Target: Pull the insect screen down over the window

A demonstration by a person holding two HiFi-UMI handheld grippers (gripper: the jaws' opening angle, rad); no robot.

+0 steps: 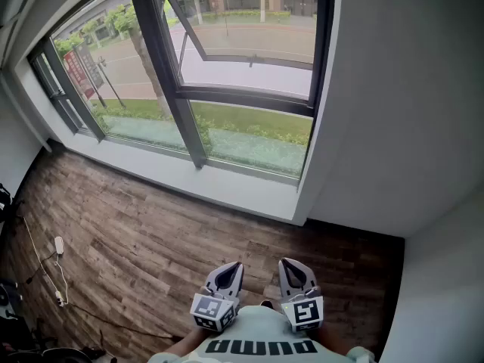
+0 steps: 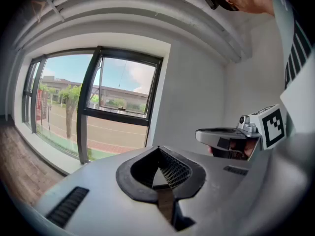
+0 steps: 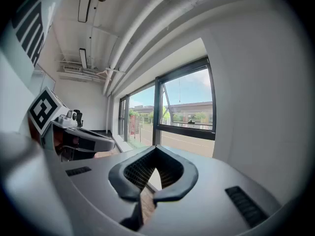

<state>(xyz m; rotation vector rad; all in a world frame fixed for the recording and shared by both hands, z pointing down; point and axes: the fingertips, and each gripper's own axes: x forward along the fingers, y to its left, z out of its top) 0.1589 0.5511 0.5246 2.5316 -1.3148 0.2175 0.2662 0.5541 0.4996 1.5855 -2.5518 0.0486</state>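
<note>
Wood-plank floor (image 1: 151, 233) runs from my position to a low white sill (image 1: 219, 186) under a wide, dark-framed window (image 1: 172, 89). White wall (image 1: 393, 112) closes the room on the right. Outside I see grass, a road, trees and a red banner.

The window stands well apart from both tools, across the floor. Its upper right sash (image 1: 242, 48) is tilted open outward. In the right gripper view a thin line (image 3: 179, 90) hangs from the top of that frame. It is too small for me to say what it is, and I cannot make out the insect screen itself in any view.

The left gripper (image 1: 231, 268) and the right gripper (image 1: 291, 265) sit side by side, close in against the person's pale shirt (image 1: 261, 337), pointing towards the window and slightly downward. Each carries its marker cube, the left cube (image 1: 212, 311) and the right cube (image 1: 302, 313).

The left fingers (image 2: 132, 177) are pressed together with nothing between them. The right fingers (image 3: 172, 188) are likewise closed and empty. Neither touches anything.

A white cable with a small plug (image 1: 59, 245) lies on the floor near the left edge.
</note>
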